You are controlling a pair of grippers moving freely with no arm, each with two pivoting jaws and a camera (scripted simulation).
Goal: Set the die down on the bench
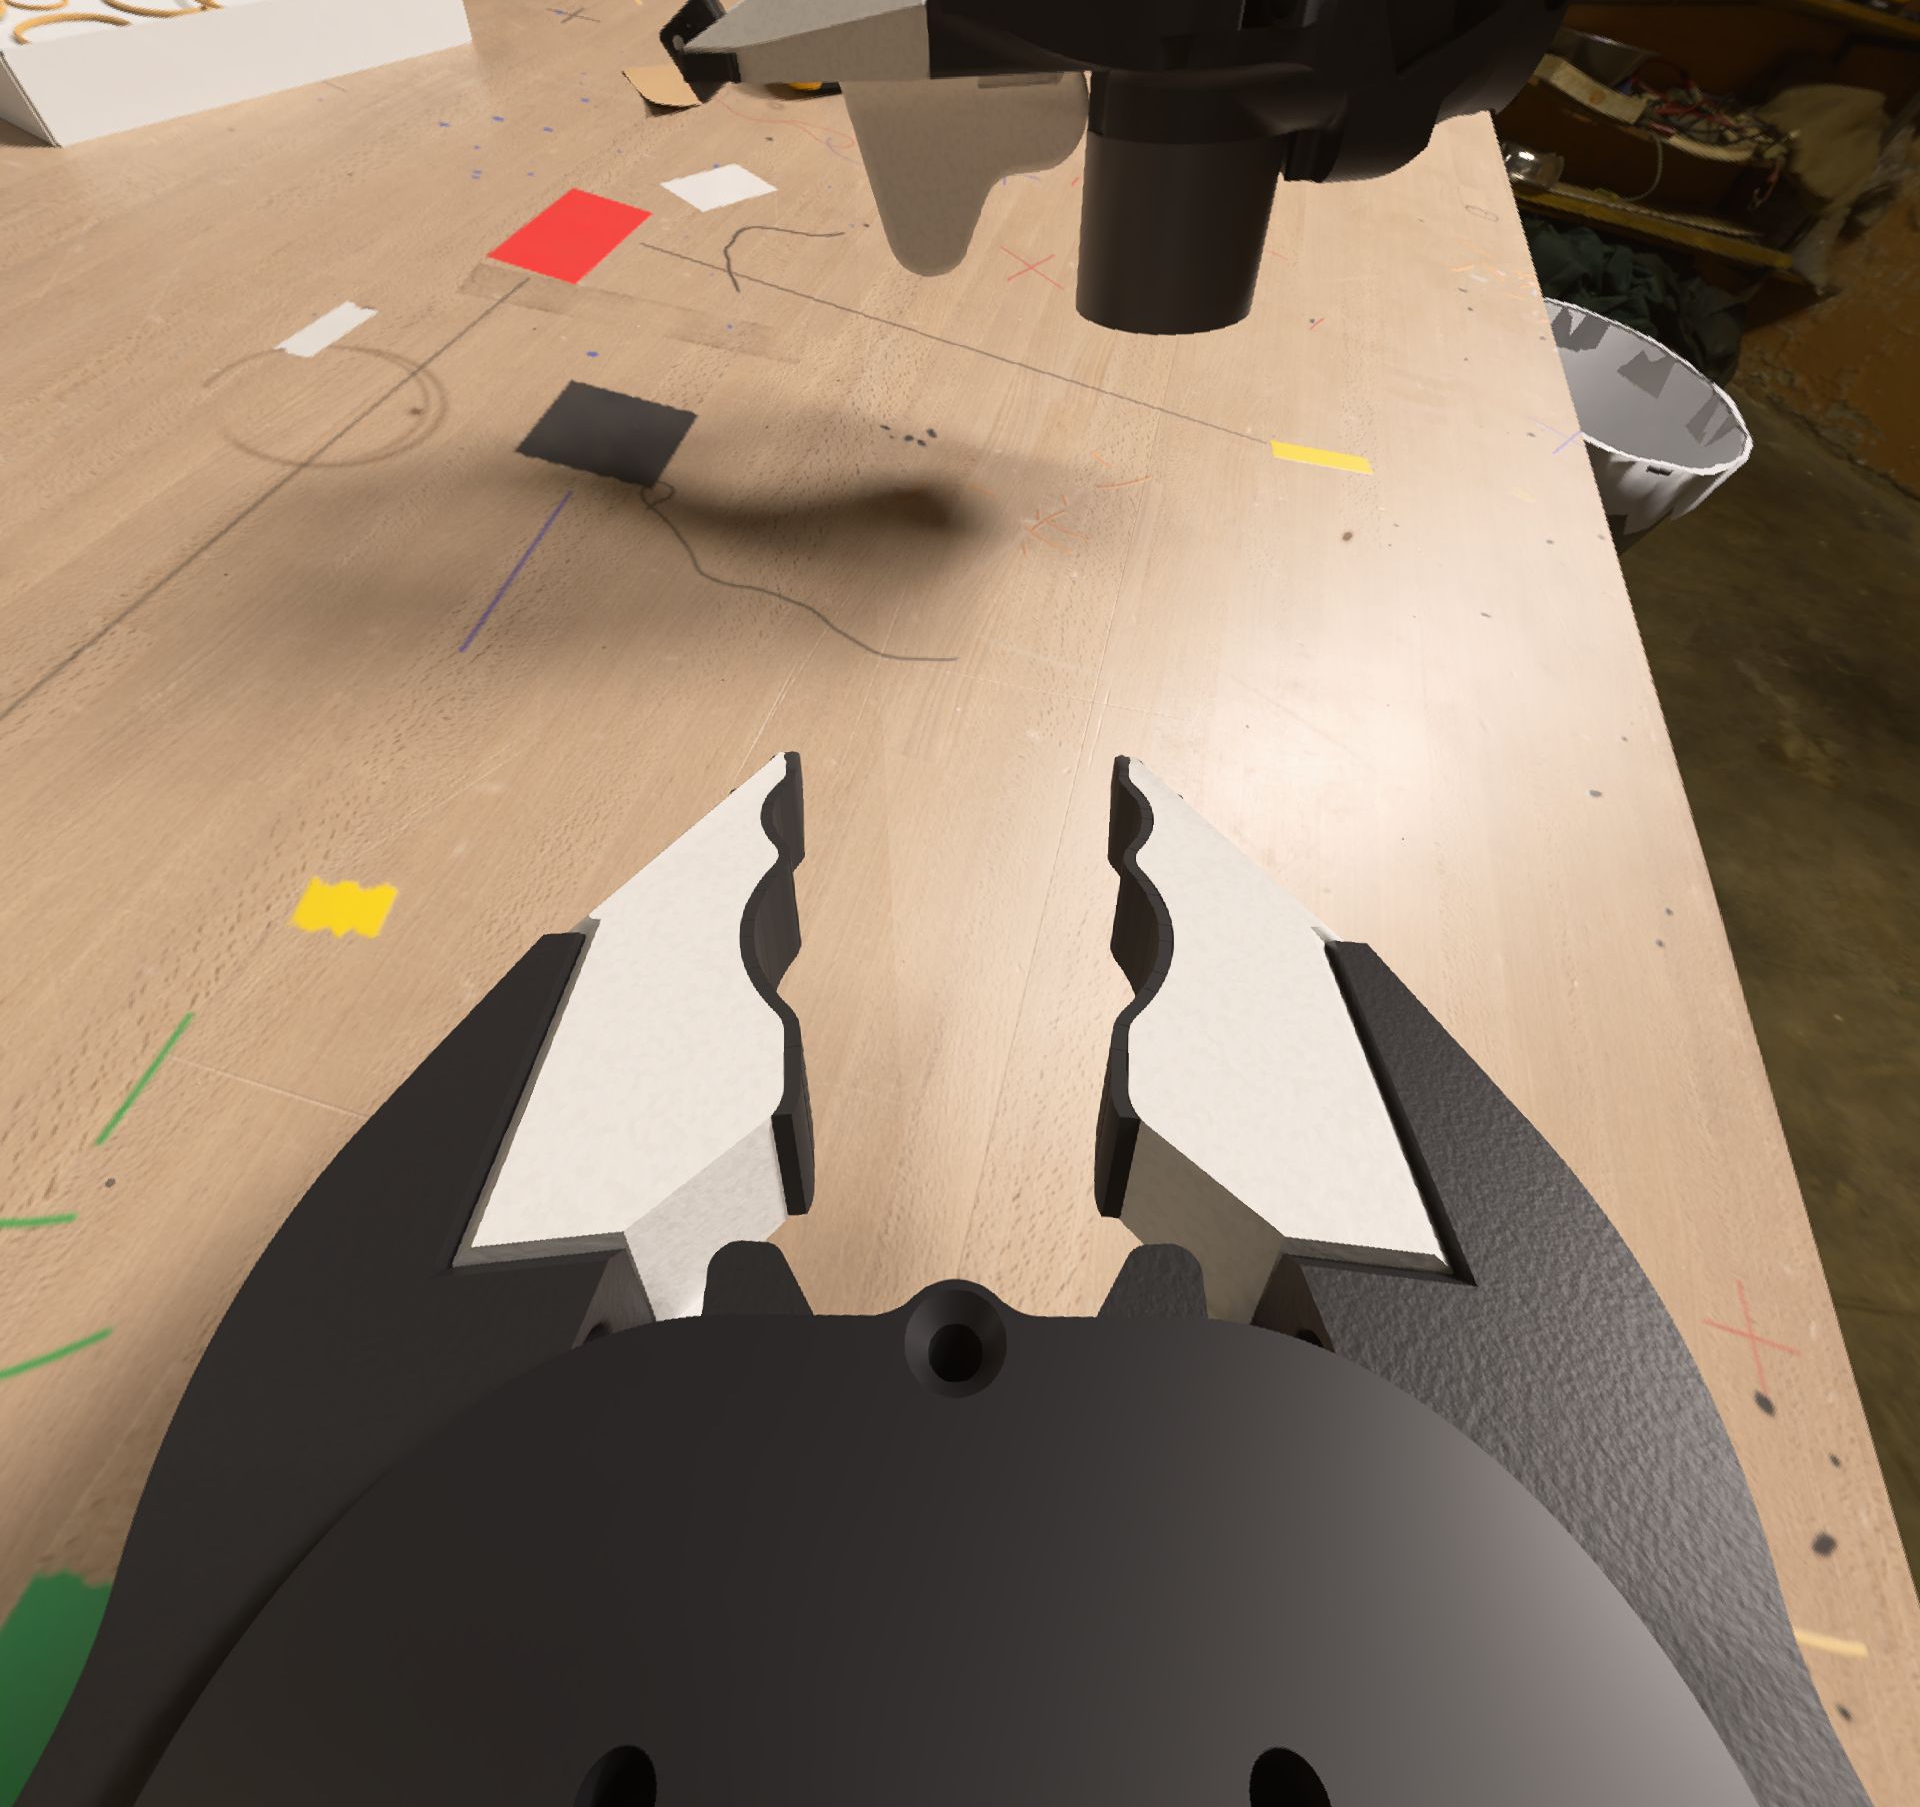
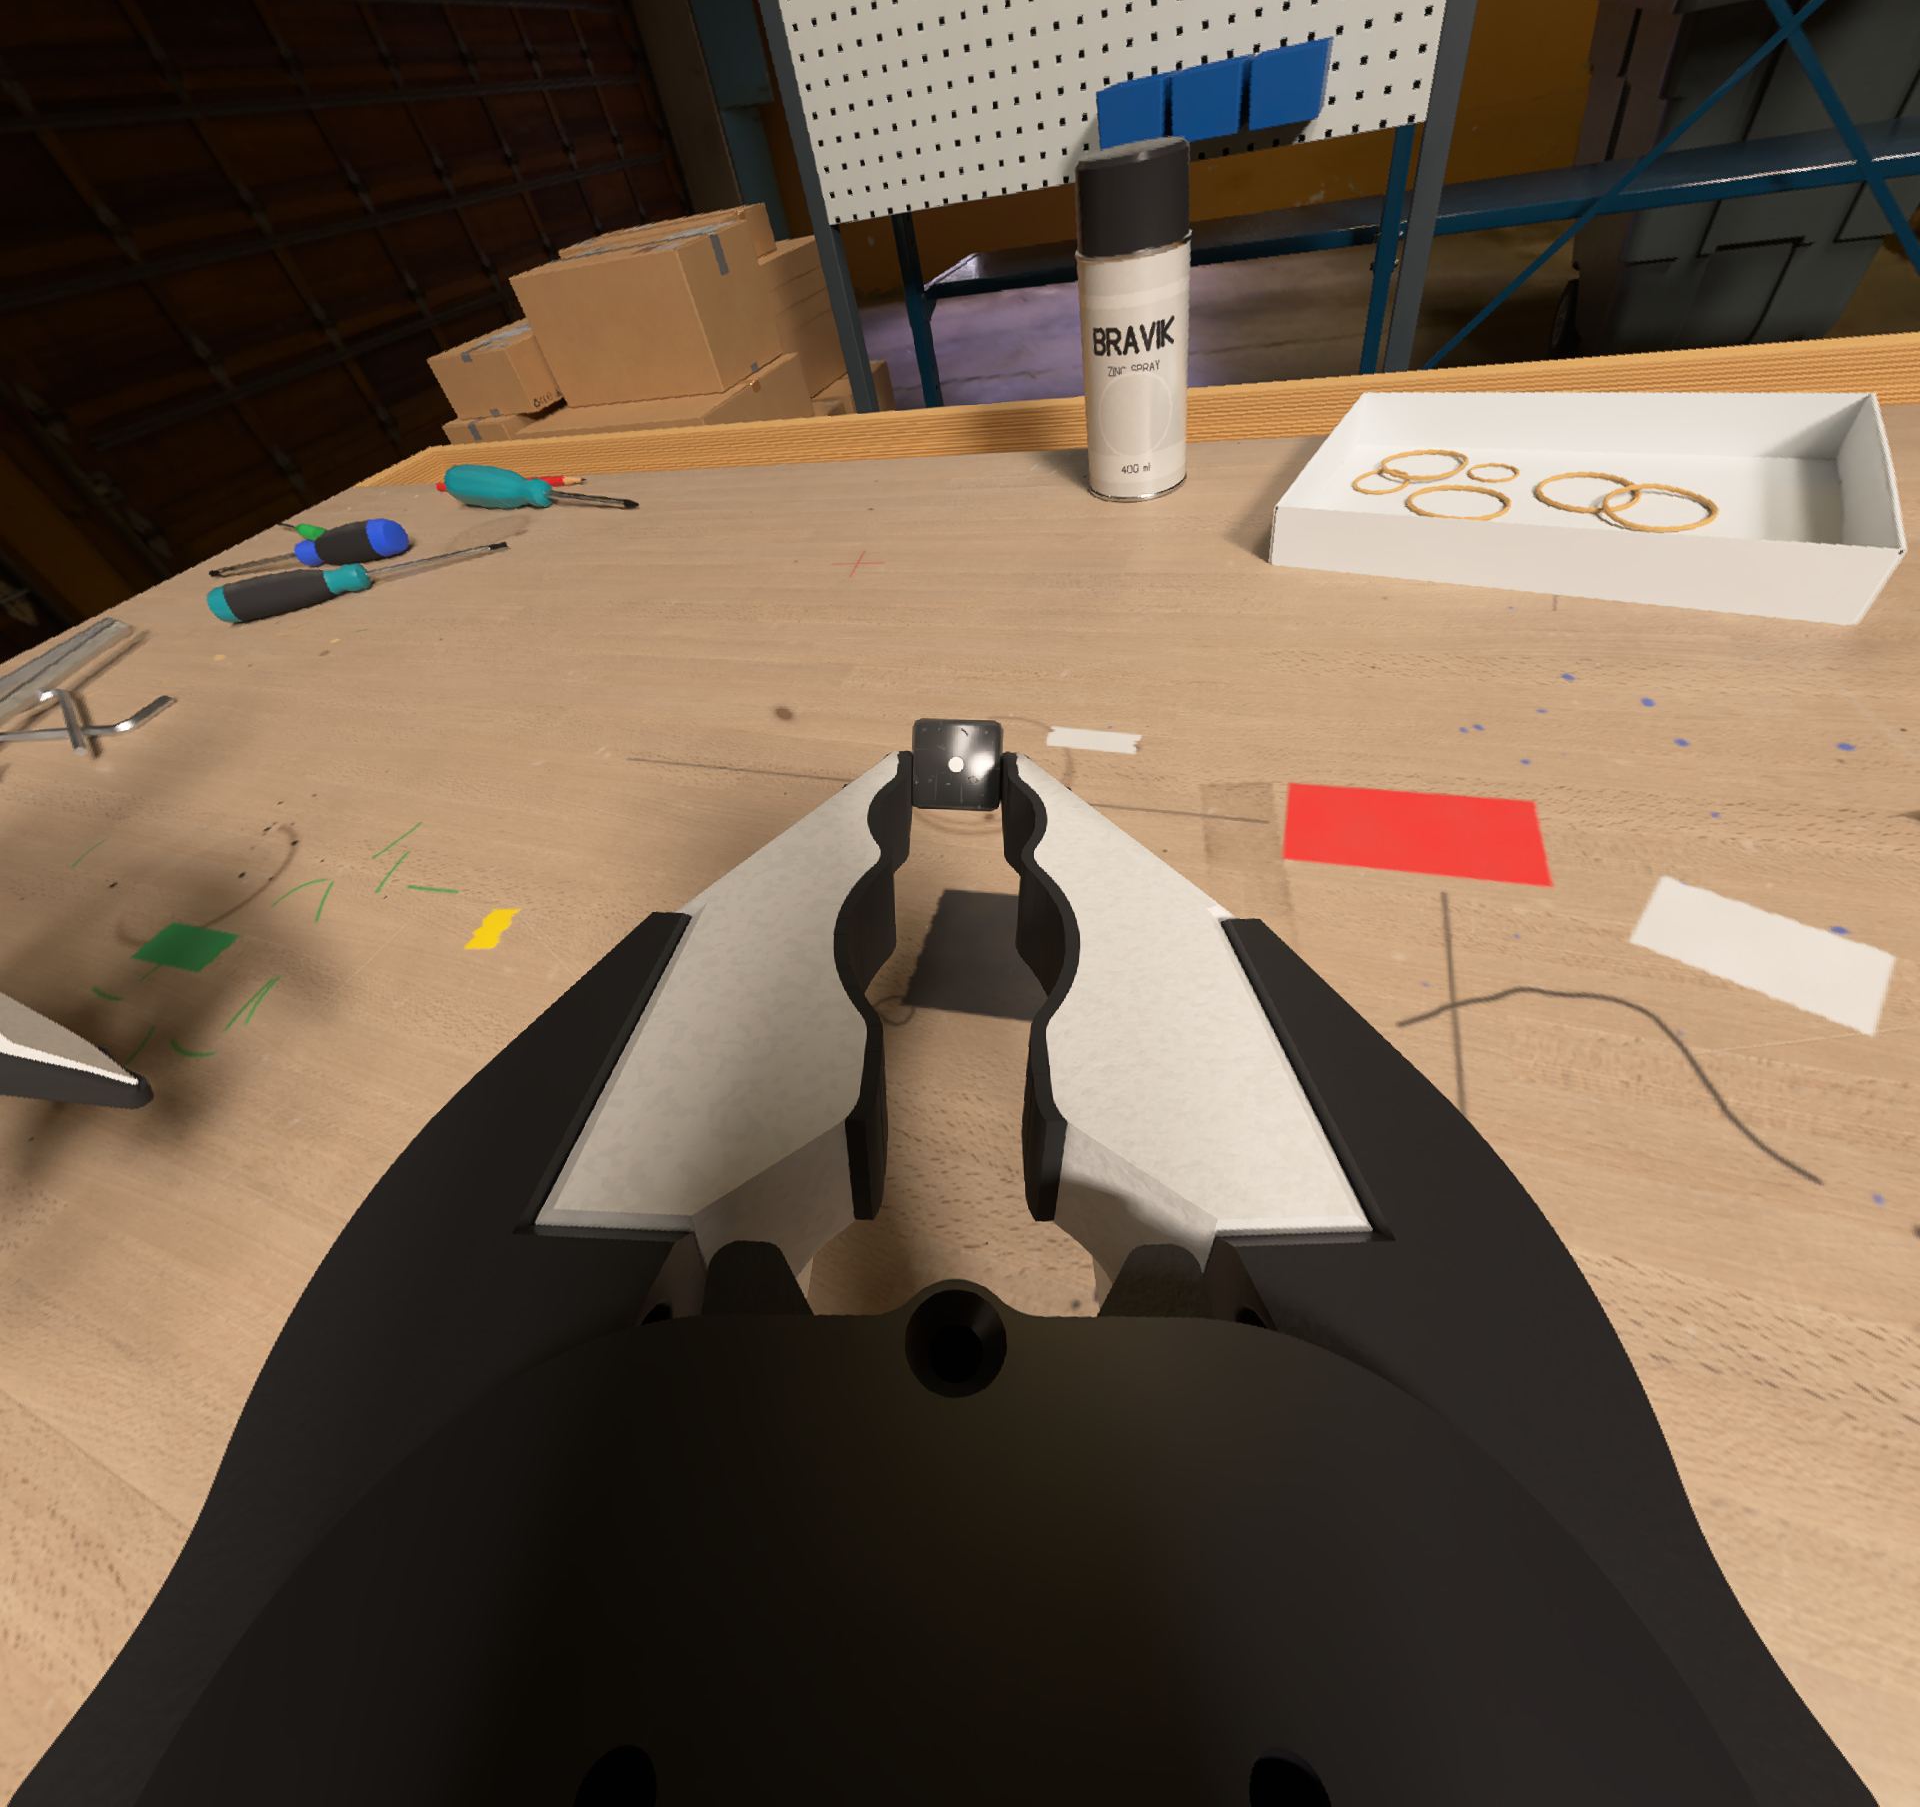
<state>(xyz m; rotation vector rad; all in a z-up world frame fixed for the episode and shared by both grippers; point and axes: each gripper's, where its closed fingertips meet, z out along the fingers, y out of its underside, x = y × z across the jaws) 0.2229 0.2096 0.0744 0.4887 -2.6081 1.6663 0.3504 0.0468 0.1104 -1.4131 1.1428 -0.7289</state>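
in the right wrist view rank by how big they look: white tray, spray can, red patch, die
1. white tray
2. red patch, though it lies nearer the camera than the tray
3. spray can, standing farther back
4. die, smallest, pinched at the tips of the right gripper

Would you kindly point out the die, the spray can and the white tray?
die (image 2: 956, 766): right wrist view, its dotted face.
spray can (image 2: 1135, 375): right wrist view, its pale body.
white tray (image 2: 1558, 568): right wrist view, its near wall.
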